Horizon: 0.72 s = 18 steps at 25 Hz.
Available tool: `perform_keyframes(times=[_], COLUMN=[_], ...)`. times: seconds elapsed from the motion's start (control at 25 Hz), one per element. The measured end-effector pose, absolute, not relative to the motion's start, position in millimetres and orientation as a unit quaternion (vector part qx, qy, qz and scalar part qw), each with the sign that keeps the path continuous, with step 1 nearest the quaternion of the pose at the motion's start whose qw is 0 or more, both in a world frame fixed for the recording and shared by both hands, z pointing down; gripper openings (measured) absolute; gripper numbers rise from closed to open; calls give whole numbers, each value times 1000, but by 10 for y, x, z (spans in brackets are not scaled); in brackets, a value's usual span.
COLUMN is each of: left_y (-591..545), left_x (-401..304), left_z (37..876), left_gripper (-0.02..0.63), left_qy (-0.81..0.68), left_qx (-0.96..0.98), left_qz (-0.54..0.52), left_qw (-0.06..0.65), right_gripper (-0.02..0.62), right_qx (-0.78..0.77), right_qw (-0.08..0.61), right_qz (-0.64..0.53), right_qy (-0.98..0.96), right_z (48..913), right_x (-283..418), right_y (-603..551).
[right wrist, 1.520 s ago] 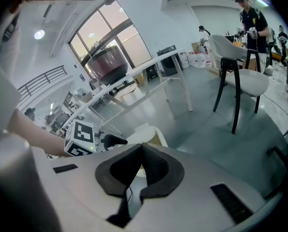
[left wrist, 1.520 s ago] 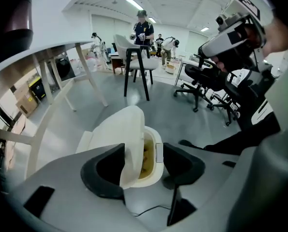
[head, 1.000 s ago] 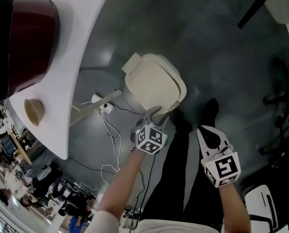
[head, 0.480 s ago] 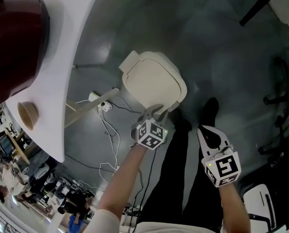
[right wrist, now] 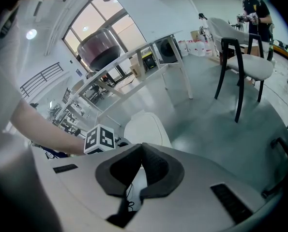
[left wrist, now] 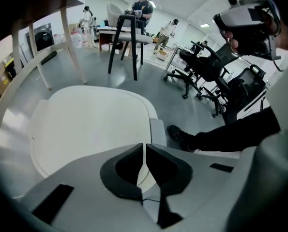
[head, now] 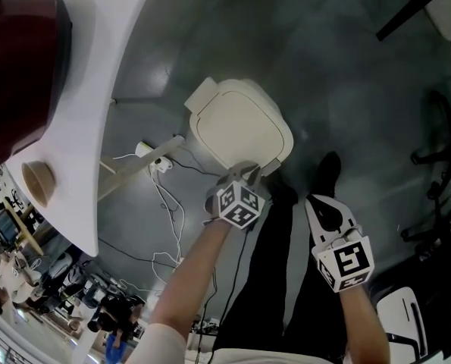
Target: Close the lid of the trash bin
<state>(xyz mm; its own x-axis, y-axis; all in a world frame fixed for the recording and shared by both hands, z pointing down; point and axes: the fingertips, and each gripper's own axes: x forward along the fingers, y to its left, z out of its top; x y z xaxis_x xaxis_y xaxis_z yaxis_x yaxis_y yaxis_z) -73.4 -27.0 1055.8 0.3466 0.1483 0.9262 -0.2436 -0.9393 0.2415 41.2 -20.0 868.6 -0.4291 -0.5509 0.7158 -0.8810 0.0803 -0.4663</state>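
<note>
The trash bin stands on the grey floor with its cream lid lying flat on top. My left gripper points steeply down at the lid's near edge. Its jaws are closing and stand almost together, with nothing between them. In the left gripper view the lid fills the space just beyond the left gripper. My right gripper hangs to the right over the person's dark trouser leg, away from the bin, shut and empty. The right gripper view shows the right gripper with the lid beyond it.
A white table with a dark red pot and a small cup stands left of the bin. A power strip and cables lie on the floor. A black shoe rests beside the bin. A black chair and office chairs stand farther off.
My left gripper has sunk toward the lid's near edge and its jaws have come together. The right gripper has dropped slightly and stays shut.
</note>
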Motion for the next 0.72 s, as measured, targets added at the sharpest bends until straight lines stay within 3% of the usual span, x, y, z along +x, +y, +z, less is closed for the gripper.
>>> perform_keyframes(times=[0.36, 0.72], left_y=[-231, -292], left_x=[-735, -674], left_z=[10313, 9300], left_gripper=[43, 15], left_qy=[-34, -94], left_qx=[814, 849], left_qz=[555, 485], left_qw=[170, 187], right_gripper=[12, 12], right_qx=[495, 489], right_qw=[191, 205], right_qz=[438, 399], right_qy=[-726, -748], right_z=[8515, 7873], right_x=[366, 321], right_y=[-296, -392])
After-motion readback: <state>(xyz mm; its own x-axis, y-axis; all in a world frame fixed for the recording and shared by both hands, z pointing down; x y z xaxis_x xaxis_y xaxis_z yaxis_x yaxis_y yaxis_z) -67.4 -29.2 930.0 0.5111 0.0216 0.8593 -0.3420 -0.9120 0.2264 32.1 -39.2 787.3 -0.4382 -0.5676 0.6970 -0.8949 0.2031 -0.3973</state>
